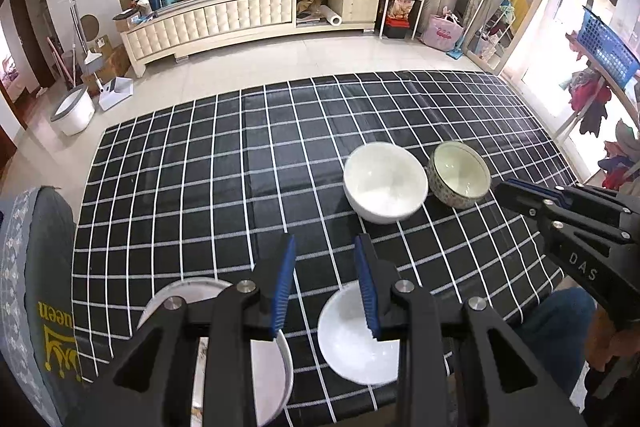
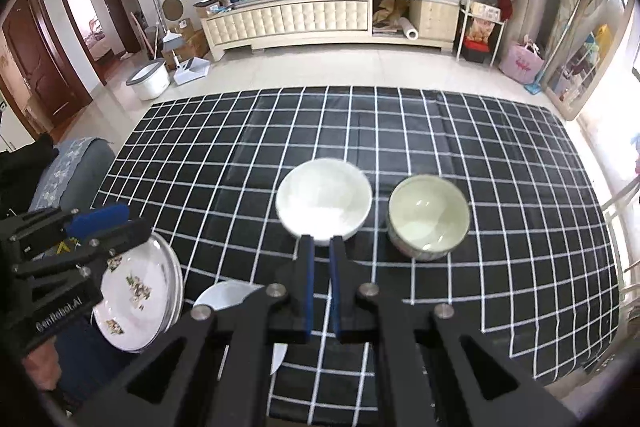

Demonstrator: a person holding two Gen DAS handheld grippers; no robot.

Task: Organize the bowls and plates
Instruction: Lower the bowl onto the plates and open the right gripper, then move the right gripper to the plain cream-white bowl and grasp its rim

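On the black checked tablecloth a large white bowl stands beside a patterned bowl. Near the front edge sit a small white bowl and a stack of floral plates. My left gripper hovers open over the front edge, its right finger over the small bowl. My right gripper is raised with its jaws nearly together and nothing between them; its tips point at the large white bowl's near rim.
A grey cushioned seat stands at the table's left end. A person's leg in blue jeans is at the front right. The far half of the cloth is bare. A cluttered low cabinet lines the far wall.
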